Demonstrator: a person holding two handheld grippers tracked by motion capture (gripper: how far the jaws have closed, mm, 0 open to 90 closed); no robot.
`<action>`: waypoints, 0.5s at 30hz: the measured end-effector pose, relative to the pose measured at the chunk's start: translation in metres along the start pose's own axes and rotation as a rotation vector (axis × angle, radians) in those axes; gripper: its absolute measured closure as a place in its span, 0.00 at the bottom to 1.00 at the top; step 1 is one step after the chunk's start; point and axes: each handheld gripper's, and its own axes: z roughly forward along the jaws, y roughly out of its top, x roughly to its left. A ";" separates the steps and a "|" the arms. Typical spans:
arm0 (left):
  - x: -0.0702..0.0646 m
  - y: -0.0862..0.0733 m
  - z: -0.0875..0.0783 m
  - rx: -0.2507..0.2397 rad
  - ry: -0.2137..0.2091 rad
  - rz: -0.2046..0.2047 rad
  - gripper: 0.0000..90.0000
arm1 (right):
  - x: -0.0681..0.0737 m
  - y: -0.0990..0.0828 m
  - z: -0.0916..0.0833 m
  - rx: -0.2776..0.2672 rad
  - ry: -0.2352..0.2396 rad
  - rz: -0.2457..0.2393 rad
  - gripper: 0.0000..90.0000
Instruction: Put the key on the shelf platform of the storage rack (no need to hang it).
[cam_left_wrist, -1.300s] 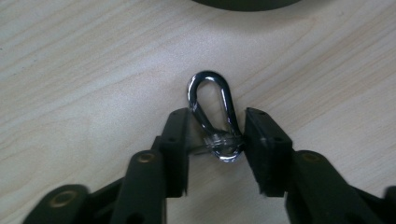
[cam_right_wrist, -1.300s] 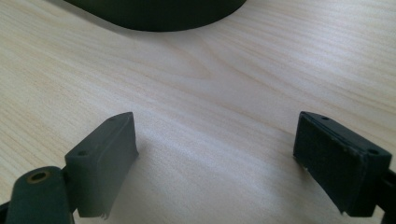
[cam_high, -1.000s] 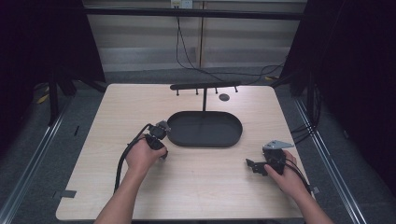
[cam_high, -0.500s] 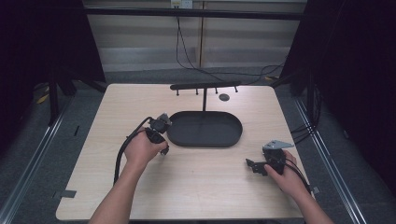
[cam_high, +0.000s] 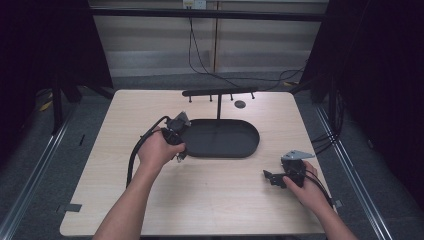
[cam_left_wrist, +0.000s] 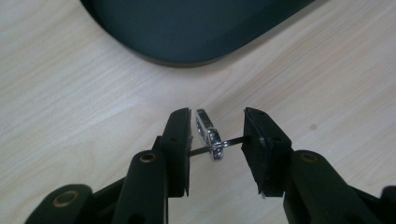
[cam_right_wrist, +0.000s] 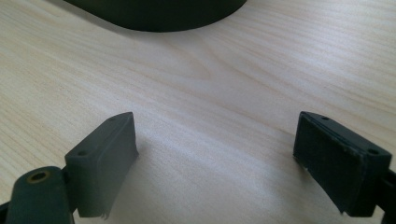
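One small metal clip (cam_left_wrist: 208, 135), identity unclear, between left hand-held gripper (cam_left_wrist: 215, 140) jaws.

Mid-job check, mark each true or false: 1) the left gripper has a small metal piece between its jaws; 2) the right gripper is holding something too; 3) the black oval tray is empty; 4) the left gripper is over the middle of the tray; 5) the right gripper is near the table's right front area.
1) True. The left gripper has a small shiny metal piece between its jaws, with a thin dark pin spanning the gap.
2) False. The right gripper stands open, with bare wood between its jaws.
3) True. Nothing shows inside the black oval tray.
4) False. It sits beside the tray's left end, over the table.
5) True.
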 end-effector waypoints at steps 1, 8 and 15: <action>-0.003 0.005 -0.004 -0.005 -0.012 0.006 0.70 | 0.000 0.000 0.000 0.000 0.000 0.000 0.14; -0.011 0.019 -0.011 -0.027 -0.049 0.017 0.70 | 0.000 0.000 0.000 -0.001 0.000 0.002 0.14; -0.018 0.038 -0.018 -0.035 -0.054 0.034 0.70 | 0.000 0.000 0.000 -0.003 -0.001 0.001 0.14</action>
